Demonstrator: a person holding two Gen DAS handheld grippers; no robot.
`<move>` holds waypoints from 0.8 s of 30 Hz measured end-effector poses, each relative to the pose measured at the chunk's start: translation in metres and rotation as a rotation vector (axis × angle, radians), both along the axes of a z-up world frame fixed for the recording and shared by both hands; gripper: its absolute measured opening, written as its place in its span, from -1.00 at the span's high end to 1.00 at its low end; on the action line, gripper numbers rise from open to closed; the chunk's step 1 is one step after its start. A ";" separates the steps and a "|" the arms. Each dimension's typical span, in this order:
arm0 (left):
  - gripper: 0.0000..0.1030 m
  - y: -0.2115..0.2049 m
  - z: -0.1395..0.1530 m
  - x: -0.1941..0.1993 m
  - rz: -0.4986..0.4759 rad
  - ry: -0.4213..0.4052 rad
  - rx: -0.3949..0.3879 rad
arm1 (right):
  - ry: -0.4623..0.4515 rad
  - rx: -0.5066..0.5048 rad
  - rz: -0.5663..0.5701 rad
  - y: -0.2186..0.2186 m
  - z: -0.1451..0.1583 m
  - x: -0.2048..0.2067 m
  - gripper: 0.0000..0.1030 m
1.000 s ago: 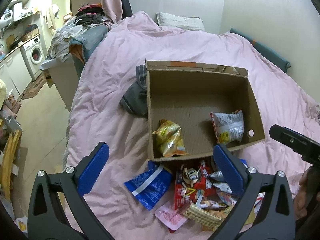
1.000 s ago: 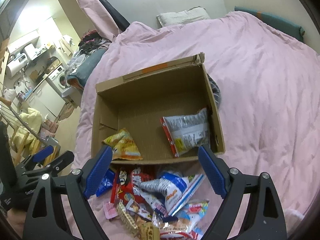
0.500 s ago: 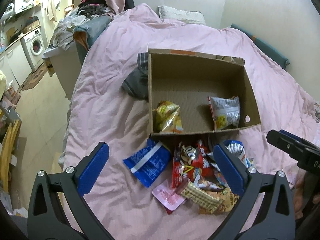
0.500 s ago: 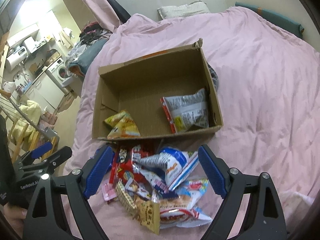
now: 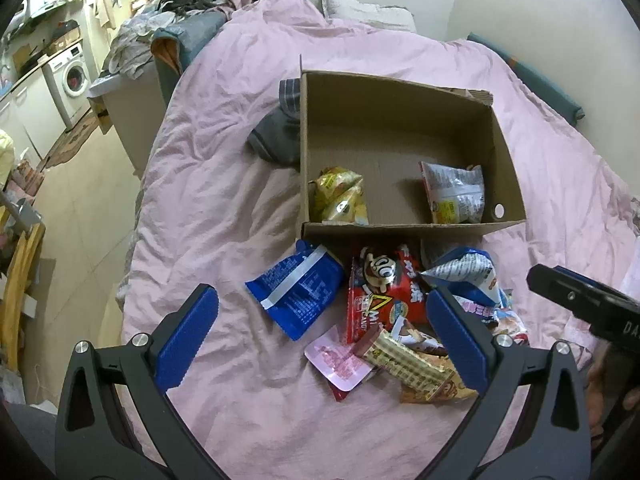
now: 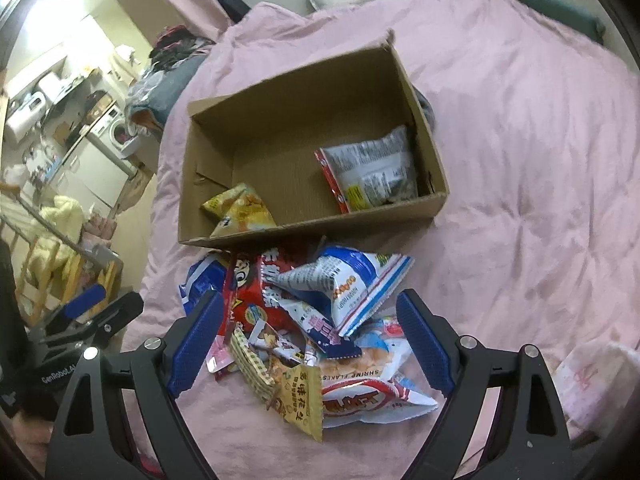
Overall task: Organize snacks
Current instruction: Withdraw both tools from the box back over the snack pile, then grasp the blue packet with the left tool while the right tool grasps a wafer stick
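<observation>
An open cardboard box [image 5: 400, 116] [image 6: 436, 200] lies on the pink bed. It holds a yellow snack bag [image 5: 340, 196] [image 6: 240, 212] and a silver snack bag [image 5: 454, 192] [image 6: 372, 172]. A pile of snack packets lies in front of it: a blue packet [image 5: 296, 292], a red packet [image 5: 384, 296] [image 6: 256, 292], a white-and-blue bag [image 6: 348, 284] and a wafer bar [image 5: 408, 360]. My left gripper [image 5: 320, 336] is open above the blue packet. My right gripper [image 6: 308, 340] is open above the pile. Both are empty.
The pink duvet [image 5: 208, 184] [image 6: 540, 160] covers the bed. A dark garment [image 5: 280, 136] lies left of the box. The bed's left edge drops to the floor, with a washing machine [image 5: 74, 78] and clothes beyond. A pillow [image 5: 368, 16] lies at the head.
Both grippers have pulled back and up from the box, so the snack pile in front of it is fully in view. Both stay open.
</observation>
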State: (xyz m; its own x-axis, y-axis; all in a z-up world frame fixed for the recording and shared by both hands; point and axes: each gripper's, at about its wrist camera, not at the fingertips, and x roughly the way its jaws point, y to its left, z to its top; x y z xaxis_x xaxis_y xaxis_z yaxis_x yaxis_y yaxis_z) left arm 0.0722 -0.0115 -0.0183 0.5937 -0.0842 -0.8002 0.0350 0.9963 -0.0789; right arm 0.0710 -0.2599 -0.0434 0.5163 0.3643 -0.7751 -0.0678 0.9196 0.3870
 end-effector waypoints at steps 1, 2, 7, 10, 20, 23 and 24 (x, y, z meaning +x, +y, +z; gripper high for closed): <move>-1.00 0.002 -0.001 0.001 0.009 0.006 -0.002 | 0.013 0.009 -0.011 -0.003 -0.003 0.001 -0.75; -1.00 0.004 -0.002 0.001 0.017 0.009 -0.004 | 0.020 0.015 -0.017 -0.005 -0.004 0.001 -0.75; -1.00 0.011 -0.003 0.005 0.049 0.022 -0.030 | 0.116 0.042 -0.049 -0.017 -0.025 0.010 -0.75; -1.00 0.012 -0.004 0.008 0.057 0.034 -0.041 | 0.202 0.044 -0.042 -0.015 -0.040 0.013 -0.64; -1.00 0.025 -0.012 0.013 0.087 0.080 -0.070 | 0.294 0.089 0.196 0.013 -0.044 -0.012 -0.02; -1.00 0.027 -0.012 0.014 0.101 0.078 -0.092 | 0.355 0.060 0.242 0.024 -0.060 -0.015 0.17; -1.00 0.026 -0.011 0.014 0.100 0.074 -0.094 | 0.361 0.061 0.264 0.029 -0.063 -0.016 0.22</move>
State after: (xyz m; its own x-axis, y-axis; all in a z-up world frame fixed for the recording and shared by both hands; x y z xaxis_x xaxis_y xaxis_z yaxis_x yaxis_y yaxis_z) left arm 0.0866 0.0143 -0.0294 0.5424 -0.1045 -0.8336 -0.0731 0.9826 -0.1707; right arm 0.0553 -0.2305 -0.1064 0.0997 0.4980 -0.8614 -0.1480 0.8635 0.4821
